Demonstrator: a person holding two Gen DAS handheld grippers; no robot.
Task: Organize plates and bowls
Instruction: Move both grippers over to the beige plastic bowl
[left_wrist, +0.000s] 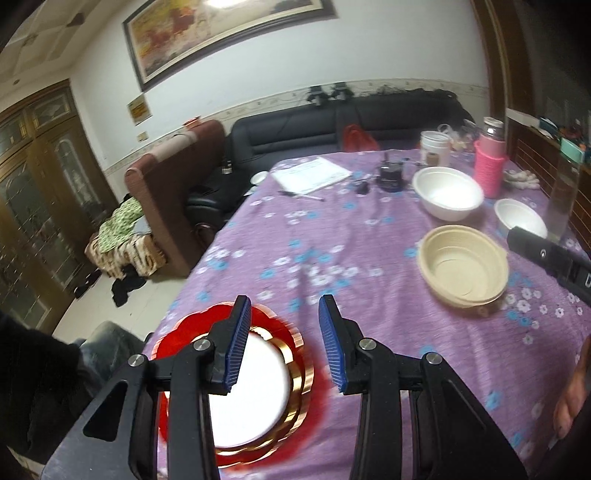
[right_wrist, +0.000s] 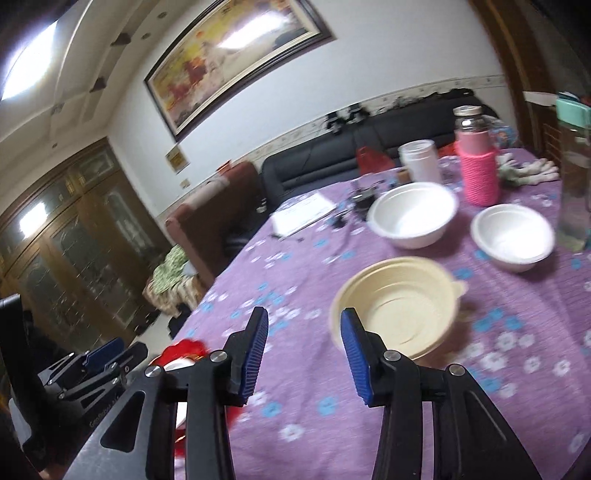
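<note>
A stack of plates lies at the table's near left corner: a red scalloped plate (left_wrist: 177, 332) under a gold-rimmed one (left_wrist: 299, 373) with a white plate (left_wrist: 255, 387) on top. My left gripper (left_wrist: 284, 345) is open and empty just above the stack's right edge. A beige bowl (left_wrist: 463, 267) sits mid-right, with a large white bowl (left_wrist: 447, 192) and a small white bowl (left_wrist: 519, 218) behind it. My right gripper (right_wrist: 304, 354) is open and empty, hovering just left of the beige bowl (right_wrist: 397, 306). The white bowls show in the right wrist view too (right_wrist: 413, 214) (right_wrist: 513, 236).
A purple flowered tablecloth (left_wrist: 369, 251) covers the table. At the far end stand a pink-sleeved bottle (left_wrist: 489, 162), a white jar (left_wrist: 436, 146), a dark pot (left_wrist: 391, 177) and papers (left_wrist: 312, 173). A clear bottle (right_wrist: 576, 177) stands at right. A black sofa (left_wrist: 332, 125) lies beyond.
</note>
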